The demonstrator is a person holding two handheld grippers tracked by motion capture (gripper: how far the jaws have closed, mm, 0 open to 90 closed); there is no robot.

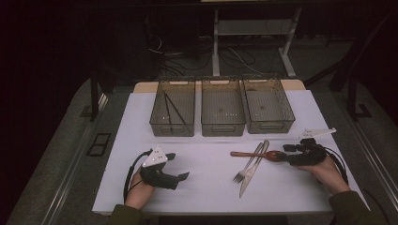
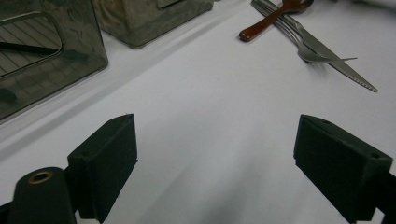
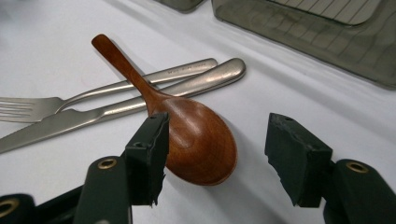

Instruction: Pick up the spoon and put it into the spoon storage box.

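On the white-covered desk [image 1: 206, 187] a reddish-brown wooden spoon [image 3: 187, 126] lies across a steel fork [image 3: 84, 100] and a steel table knife [image 3: 140, 105], its bowl facing the right hand-held gripper [image 3: 219, 154], whose jaws stand spread around that bowl, one pad touching its edge, likely lined up for a pinch. The left hand-held gripper [image 2: 215, 158] rests released over bare desk, apparently waiting. Three smoky translucent plastic bins [image 1: 223, 112] sit in a row beyond; the leftmost holds dark chopsticks [image 1: 171, 110], suggesting sorting
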